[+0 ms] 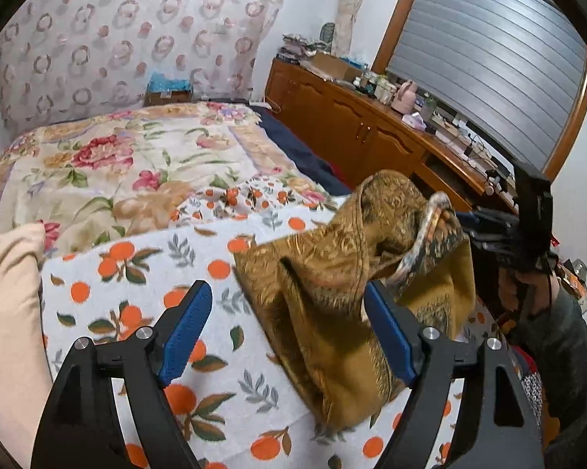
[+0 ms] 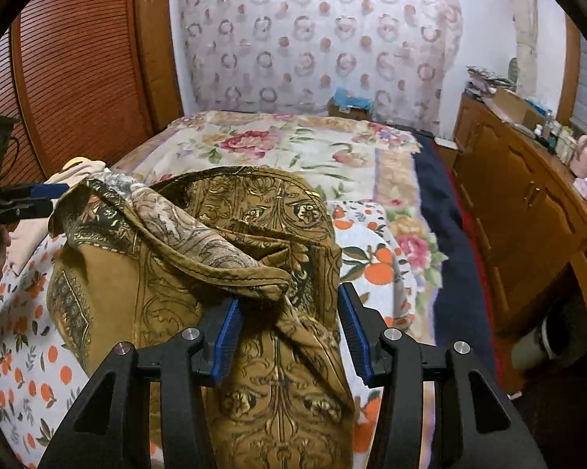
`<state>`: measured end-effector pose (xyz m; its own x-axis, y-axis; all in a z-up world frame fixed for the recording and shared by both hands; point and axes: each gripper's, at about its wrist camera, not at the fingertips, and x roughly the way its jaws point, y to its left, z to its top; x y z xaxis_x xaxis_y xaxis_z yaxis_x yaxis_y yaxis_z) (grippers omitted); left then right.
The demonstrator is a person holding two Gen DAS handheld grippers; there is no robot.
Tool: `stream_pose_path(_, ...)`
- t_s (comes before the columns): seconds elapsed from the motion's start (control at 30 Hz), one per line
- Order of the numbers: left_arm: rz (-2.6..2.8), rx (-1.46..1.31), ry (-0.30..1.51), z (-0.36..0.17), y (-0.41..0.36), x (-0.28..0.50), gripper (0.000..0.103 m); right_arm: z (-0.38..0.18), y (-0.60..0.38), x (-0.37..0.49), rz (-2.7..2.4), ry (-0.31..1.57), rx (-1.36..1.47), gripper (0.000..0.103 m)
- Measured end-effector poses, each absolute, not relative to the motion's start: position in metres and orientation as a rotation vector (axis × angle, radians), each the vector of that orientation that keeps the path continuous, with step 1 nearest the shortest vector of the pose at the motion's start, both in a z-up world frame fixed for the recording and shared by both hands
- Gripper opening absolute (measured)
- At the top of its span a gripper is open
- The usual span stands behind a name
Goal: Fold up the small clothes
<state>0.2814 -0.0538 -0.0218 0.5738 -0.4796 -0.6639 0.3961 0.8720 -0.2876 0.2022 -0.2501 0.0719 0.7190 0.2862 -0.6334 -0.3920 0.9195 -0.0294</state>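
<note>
Standing wide apart at the bottom of the left wrist view, the two blue-padded black fingers of the left hand-held gripper (image 1: 287, 332) hold nothing. Its right pad (image 1: 389, 336) is just beside the edge of the mustard-brown garment with a dark ornamental print (image 1: 348, 293); whether it touches the cloth I cannot tell. Its left pad hangs over the white bedsheet printed with oranges and leaves (image 1: 145, 273).

In the right wrist view the right hand-held gripper (image 2: 289, 336) is at the bottom centre, its jaws about half open. A twisted fold of the garment (image 2: 254, 234) lies between them. The left pad (image 2: 227, 336) is against the cloth, while a clear gap shows at the right pad, so the cloth is not clamped.

The garment lies in a loose crumpled heap on the orange-printed sheet, at the near part of the bed. Its paler inner side is turned out along one rolled edge, and the heap is higher in the middle. In the left wrist view it fills the lower right centre; in the right wrist view it fills the centre and lower centre.

A cream-coloured pillow (image 1: 8, 293) is at the lower left of the left wrist view. Farther up the bed lies a floral blanket with pink flowers (image 1: 137, 156).
</note>
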Motion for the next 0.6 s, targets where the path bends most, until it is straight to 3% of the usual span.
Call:
stream_pose_path(0.03, -0.515, -0.106, 0.823, -0.025, -0.055, 0.282, 0.081, 0.074, -0.250, 0.203, 0.389, 0.662, -0.160, 0.049)
stream_pose_path(0.1, -0.519, -0.095, 0.845, -0.033, -0.057, 0.283, 0.081, 0.079, -0.255, 0.210, 0.440, 0.658, -0.142, 0.015)
stream_pose_path(0.13, -0.525, -0.091, 0.857, -0.036, -0.060, 0.283, 0.081, 0.082, -0.255, 0.211, 0.451, 0.646, -0.143, 0.006)
stream_pose_path(0.6, -0.511, -0.063, 0.865, -0.044, -0.072, 0.302, 0.081, 0.066, -0.278, 0.231, 0.267, 0.716, -0.063, 0.003)
